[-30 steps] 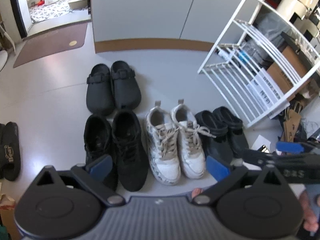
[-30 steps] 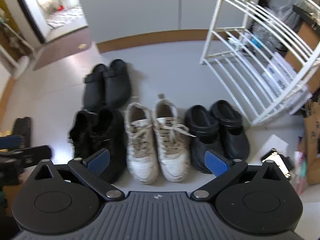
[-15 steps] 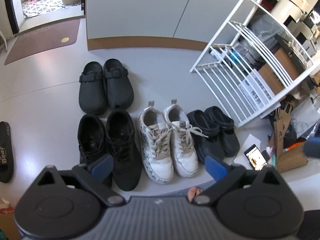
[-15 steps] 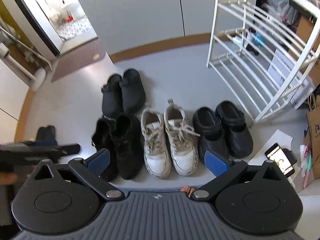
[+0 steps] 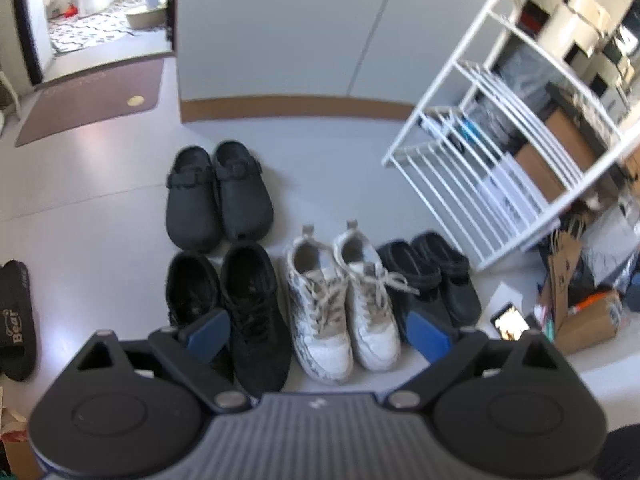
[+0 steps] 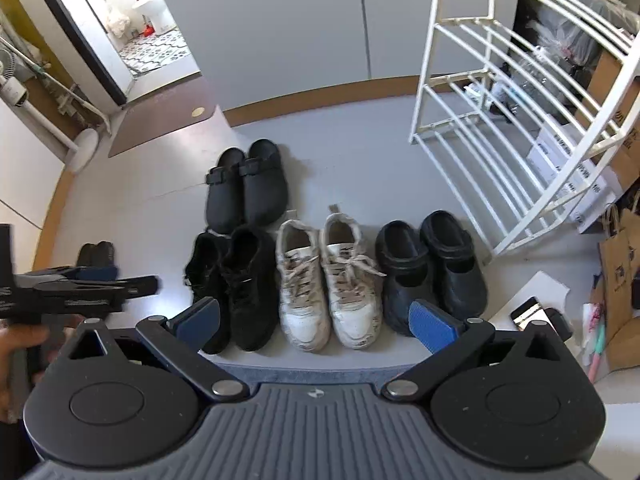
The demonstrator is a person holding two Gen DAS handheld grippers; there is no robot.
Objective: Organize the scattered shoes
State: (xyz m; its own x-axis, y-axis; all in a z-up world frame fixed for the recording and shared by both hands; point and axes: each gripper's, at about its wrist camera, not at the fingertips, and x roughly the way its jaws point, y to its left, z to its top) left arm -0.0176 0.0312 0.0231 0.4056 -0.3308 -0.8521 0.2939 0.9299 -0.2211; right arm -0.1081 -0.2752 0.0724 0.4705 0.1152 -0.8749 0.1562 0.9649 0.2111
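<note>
Here both the left gripper (image 5: 318,334) and right gripper (image 6: 314,320) hang wide open, empty, just before the white sneakers (image 6: 326,278).

We look down from each wrist along two blue-padded fingers, high above a grey floor and facing a far wall. Both views share the white sneakers (image 5: 340,300) (image 6: 326,280), the black shoes around them and the white rack (image 5: 500,160) (image 6: 512,120) at right. The right view also catches the left gripper (image 6: 96,280) at its left edge.
</note>
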